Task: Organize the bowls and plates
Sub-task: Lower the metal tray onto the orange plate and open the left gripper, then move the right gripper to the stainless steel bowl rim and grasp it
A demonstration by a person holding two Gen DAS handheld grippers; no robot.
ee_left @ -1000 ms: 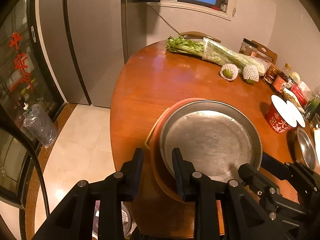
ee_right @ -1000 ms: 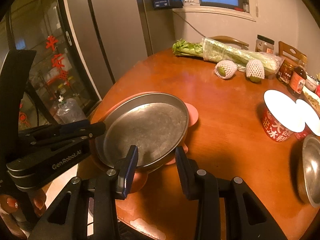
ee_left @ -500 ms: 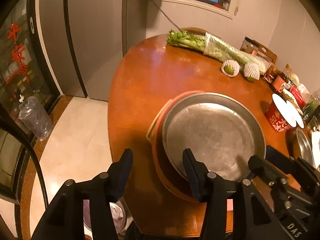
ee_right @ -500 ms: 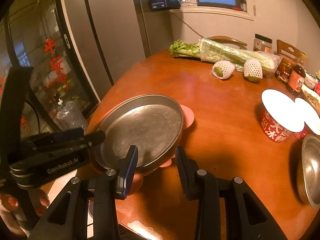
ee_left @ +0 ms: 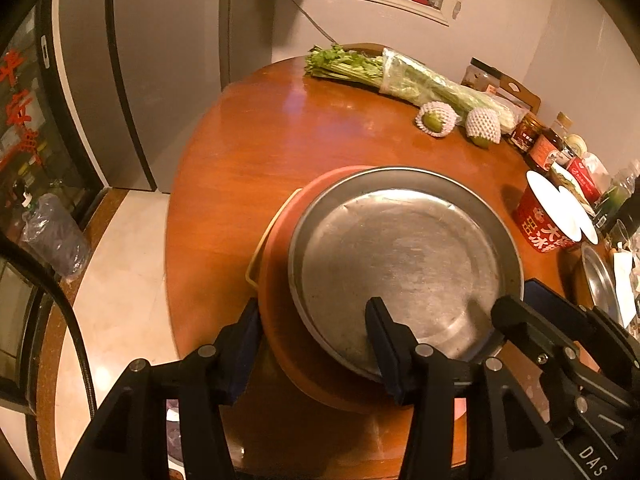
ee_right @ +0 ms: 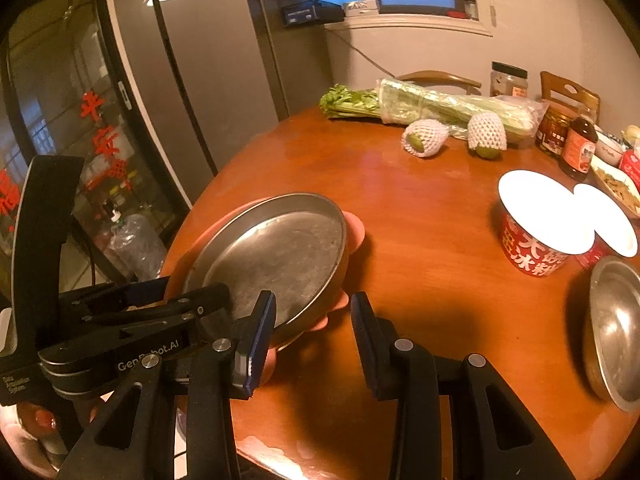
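Though dull, metal plate (ee_left: 400, 256) round

Opening the jaws of the left gripper (ee_left: 313, 312) just now, from a narrow gap to a clearly wider one; taking in the near rims of the metal plate (ee_left: 400, 256) and the orange plate (ee_left: 280, 320) under it, with one finger now at the orange plate's outer edge and the other over the metal plate's floor; whether the pads are pressing cannot be told; sinking and closing in on the stack, both plates filling more of the left wrist view than a second ago; seen from the right wrist, reaching further over the metal plate's near rim, coming nearer to the right gripper (ee_right: 312, 316).
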